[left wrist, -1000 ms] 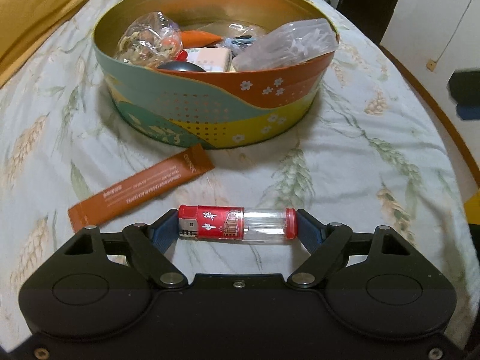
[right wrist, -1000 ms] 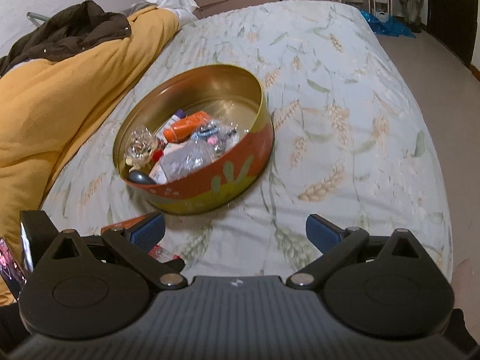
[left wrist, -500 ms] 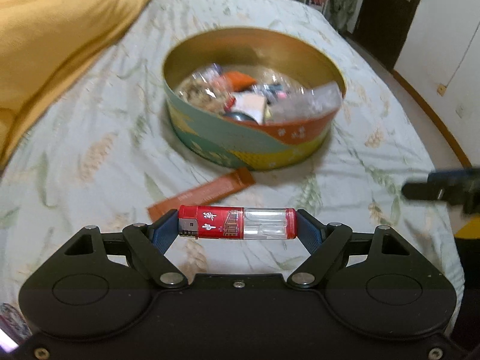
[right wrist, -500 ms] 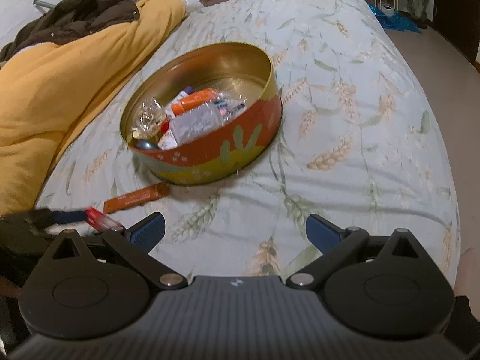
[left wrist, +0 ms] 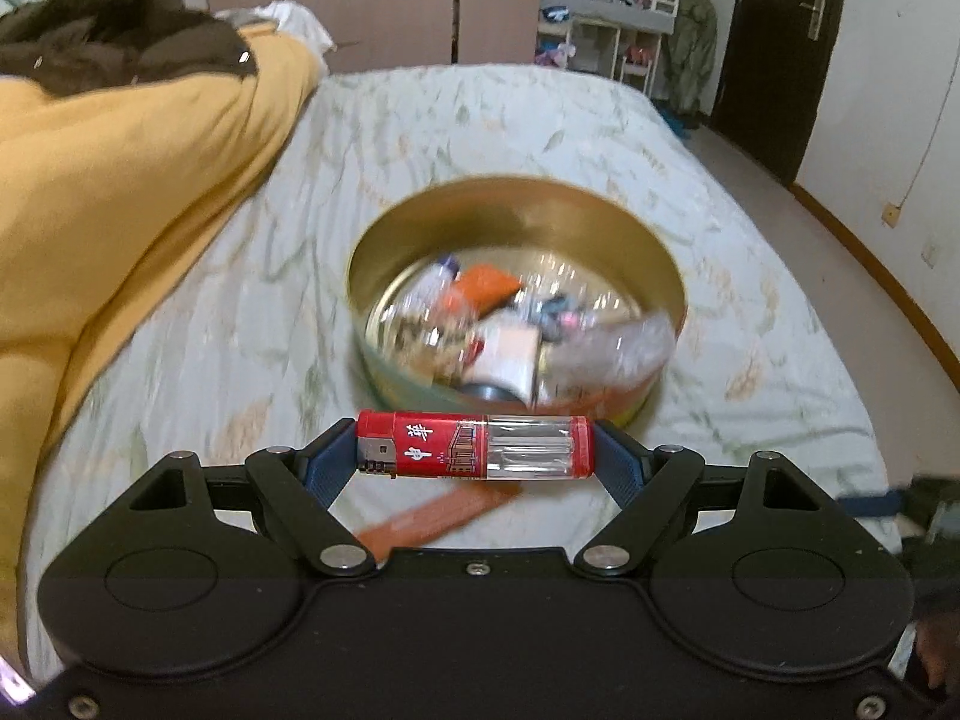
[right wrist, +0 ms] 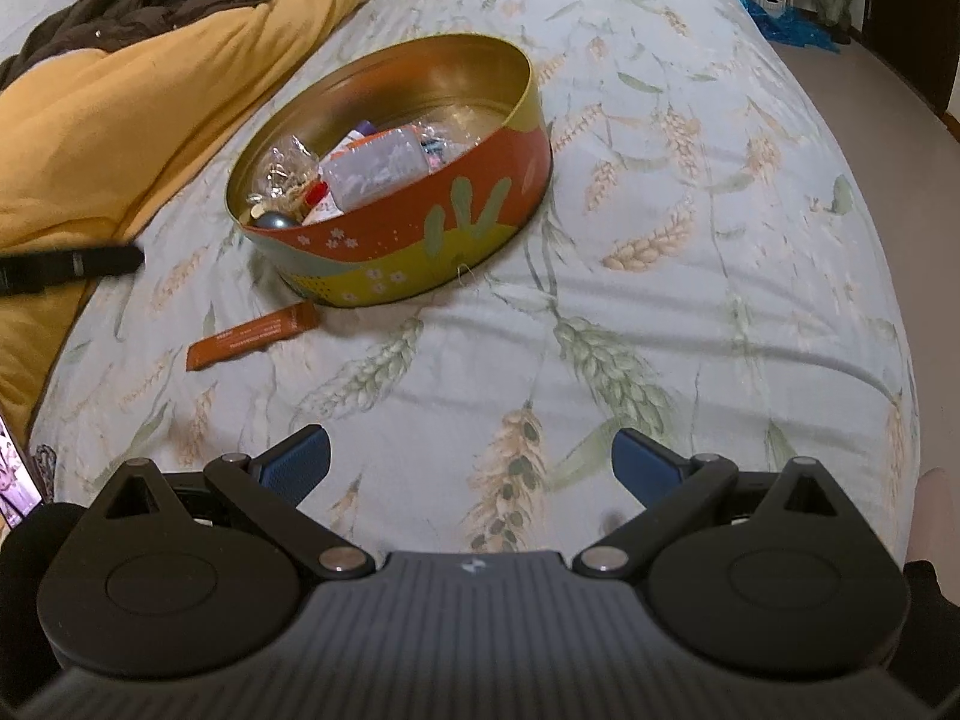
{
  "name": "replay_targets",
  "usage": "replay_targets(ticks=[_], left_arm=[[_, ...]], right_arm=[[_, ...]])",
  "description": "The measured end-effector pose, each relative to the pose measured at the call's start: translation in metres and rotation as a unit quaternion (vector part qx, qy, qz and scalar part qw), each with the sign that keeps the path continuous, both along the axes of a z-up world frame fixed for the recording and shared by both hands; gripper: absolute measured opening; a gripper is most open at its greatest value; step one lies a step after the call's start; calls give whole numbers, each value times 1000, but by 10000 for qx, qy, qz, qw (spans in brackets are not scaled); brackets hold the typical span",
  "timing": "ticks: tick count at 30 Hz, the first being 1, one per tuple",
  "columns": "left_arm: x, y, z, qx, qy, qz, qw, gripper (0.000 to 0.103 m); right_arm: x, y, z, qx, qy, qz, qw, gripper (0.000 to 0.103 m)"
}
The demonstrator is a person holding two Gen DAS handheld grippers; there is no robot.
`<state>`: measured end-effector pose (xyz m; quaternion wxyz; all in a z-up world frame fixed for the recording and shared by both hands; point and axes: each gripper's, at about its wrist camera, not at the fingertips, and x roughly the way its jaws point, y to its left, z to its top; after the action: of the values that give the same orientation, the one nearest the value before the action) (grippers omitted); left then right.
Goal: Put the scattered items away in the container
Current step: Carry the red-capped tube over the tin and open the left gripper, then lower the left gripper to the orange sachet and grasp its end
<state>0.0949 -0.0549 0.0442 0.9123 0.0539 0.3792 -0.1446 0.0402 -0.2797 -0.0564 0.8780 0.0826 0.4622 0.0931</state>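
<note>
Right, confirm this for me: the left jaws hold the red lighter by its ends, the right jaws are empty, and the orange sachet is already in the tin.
One thing is wrong: the orange sachet is not in the tin; it lies on the bedspread just beside it, as the right wrist view shows. The rest stands: the left gripper holds the red lighter by its ends, and the right gripper is empty.

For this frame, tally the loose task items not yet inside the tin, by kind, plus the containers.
Lighters: 1, the red lighter, clamped end to end in the left tool
Sachets: 1, the orange sachet, lying on the bedspread beside the tin
Containers: 1, the round tin
Total: 3
</note>
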Motion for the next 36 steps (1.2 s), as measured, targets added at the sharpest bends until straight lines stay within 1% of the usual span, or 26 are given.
replay_targets(ticks=[3,6,10,14,16,17,18,19,21,23,29,31,36], left_arm=[[16,-10,9,-30,-138,-61,9999,80],[40,-21,13,-94,-157,-144,9997,80],[69,-36,12,-92,-124,-259,9995,80],[94,-49,6,-90,-53,-232,9997,80],[104,-55,3,2,-81,-234,9997,81],[108,-57,2,58,-125,-243,9996,82],[111,-58,1,93,-126,-224,9996,94],[113,-57,0,111,-109,-140,9998,102],[114,-49,0,28,-127,-38,9999,103],[113,-39,-4,-33,43,-95,9999,103],[98,-12,-27,206,305,-365,9987,102],[92,-4,-36,259,381,-358,9983,102],[81,10,-57,267,579,-394,9972,102]], right_arm=[[-2,2,-5,-24,52,25,10000,103],[-4,3,-10,-33,109,56,9999,103],[-5,4,-15,-13,157,61,9999,103],[-4,4,-16,23,187,49,9998,103],[-3,5,-16,20,193,67,9998,103],[-3,5,-16,11,189,79,9998,103],[-2,6,-16,5,183,90,9998,103],[-2,7,-15,5,177,99,9998,103],[-1,8,-15,24,168,119,9998,103],[-2,11,-15,56,156,161,9997,103],[0,19,-17,142,182,243,9994,103],[1,20,-16,142,158,253,9995,103],[3,20,-15,125,99,214,9996,103]])
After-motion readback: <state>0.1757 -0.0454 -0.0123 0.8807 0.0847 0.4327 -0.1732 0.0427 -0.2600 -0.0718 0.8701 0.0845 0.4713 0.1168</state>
